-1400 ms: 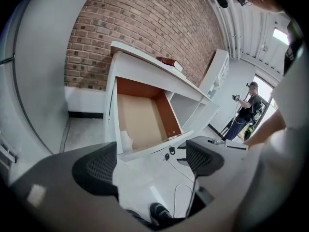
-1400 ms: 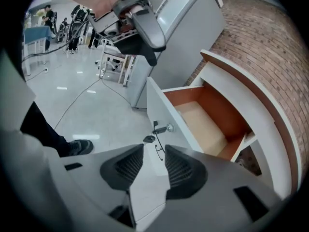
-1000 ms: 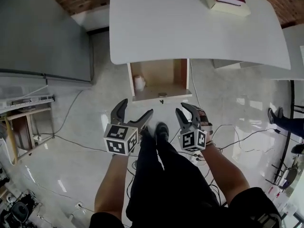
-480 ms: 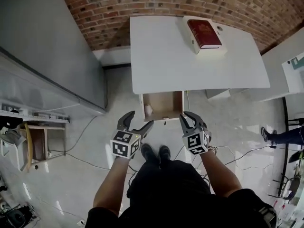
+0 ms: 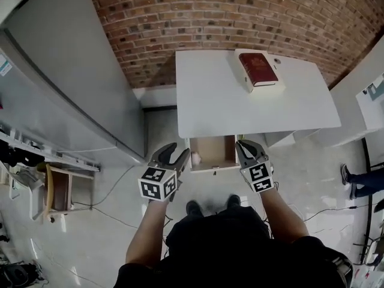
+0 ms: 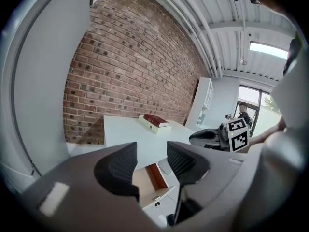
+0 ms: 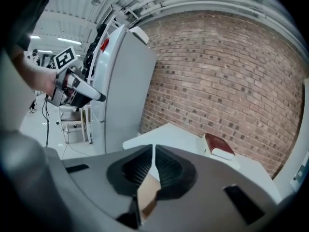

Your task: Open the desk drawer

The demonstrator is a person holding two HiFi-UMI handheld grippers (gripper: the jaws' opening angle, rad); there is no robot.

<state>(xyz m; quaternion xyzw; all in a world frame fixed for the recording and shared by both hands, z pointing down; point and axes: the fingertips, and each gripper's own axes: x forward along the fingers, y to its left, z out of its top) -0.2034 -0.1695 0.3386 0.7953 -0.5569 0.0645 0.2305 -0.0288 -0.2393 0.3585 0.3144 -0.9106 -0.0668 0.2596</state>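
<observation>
The white desk (image 5: 228,101) stands against the brick wall, and its wooden drawer (image 5: 211,152) is pulled out under the front edge with a small white item (image 5: 195,157) in its left corner. My left gripper (image 5: 178,156) hovers just left of the drawer, touching nothing. Its jaws are closing, a gap still shows between them in the left gripper view (image 6: 152,161), and nothing is in it. My right gripper (image 5: 247,148) floats at the drawer's right corner, shut on nothing, pads almost together (image 7: 153,166). The drawer (image 6: 149,180) shows below the left jaws.
A red book (image 5: 258,69) lies on the desk's far right part. A tall grey cabinet (image 5: 72,83) fills the left. A wooden stool (image 5: 57,188) and floor cables sit lower left. Another person's legs (image 5: 363,182) show at the right edge, next to a white unit (image 5: 366,95).
Both grippers have risen from near the floor to the drawer's level. The left jaws have narrowed from wide open, and the right jaws have closed. The head view has tilted up toward the wall.
</observation>
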